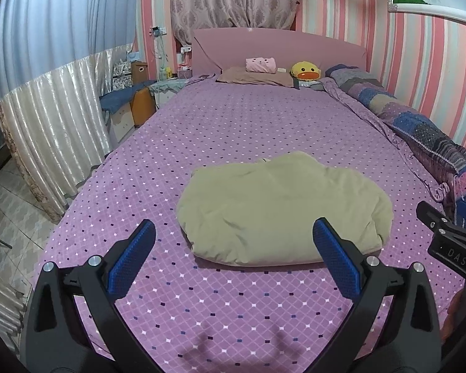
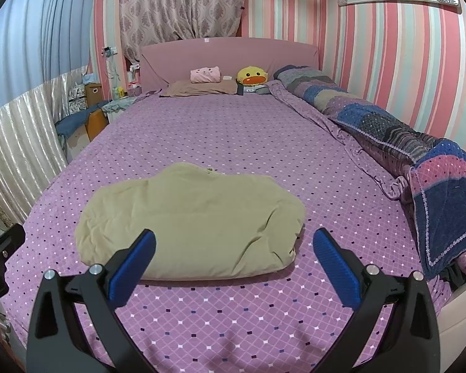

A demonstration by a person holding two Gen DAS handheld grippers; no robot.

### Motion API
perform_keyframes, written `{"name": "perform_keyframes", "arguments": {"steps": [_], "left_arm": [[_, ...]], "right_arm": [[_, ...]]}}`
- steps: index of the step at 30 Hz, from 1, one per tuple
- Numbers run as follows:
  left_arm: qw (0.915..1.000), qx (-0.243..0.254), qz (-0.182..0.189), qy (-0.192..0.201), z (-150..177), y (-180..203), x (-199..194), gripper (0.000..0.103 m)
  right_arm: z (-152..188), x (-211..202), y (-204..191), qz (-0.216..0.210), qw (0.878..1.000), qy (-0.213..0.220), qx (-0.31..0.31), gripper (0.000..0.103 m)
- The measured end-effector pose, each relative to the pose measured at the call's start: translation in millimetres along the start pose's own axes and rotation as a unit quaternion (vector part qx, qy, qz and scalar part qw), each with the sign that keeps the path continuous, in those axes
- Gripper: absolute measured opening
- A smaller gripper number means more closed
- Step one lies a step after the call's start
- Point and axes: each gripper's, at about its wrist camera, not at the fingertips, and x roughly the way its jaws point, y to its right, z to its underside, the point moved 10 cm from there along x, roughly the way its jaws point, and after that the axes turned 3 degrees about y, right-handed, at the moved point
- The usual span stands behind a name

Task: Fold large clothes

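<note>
A beige garment (image 1: 282, 211) lies folded into a thick rectangular bundle on the purple dotted bedspread (image 1: 233, 130), near the foot of the bed. It also shows in the right wrist view (image 2: 192, 220). My left gripper (image 1: 234, 233) is open and empty, held above the bedspread just in front of the bundle's near left part. My right gripper (image 2: 234, 242) is open and empty, held in front of the bundle's near right part. The right gripper's black body (image 1: 450, 242) shows at the right edge of the left wrist view.
A rolled patchwork quilt (image 2: 388, 133) runs along the bed's right side by the striped wall. Pillows (image 1: 254, 76) and a yellow duck plush (image 1: 306, 71) sit at the pink headboard (image 1: 279, 46). Curtains (image 1: 46, 108) and small furniture (image 1: 139, 102) stand left of the bed.
</note>
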Motion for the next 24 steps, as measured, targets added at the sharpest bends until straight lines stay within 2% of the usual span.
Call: {"name": "perform_keyframes", "arguments": {"steps": [24], "left_arm": [[1.0000, 0.003, 0.004, 0.000, -0.9, -5.2, 6.4, 0.100]], "right_arm": [[2.5, -0.6, 0.2, 0.005, 1.000, -0.003, 0.003, 0.101]]}}
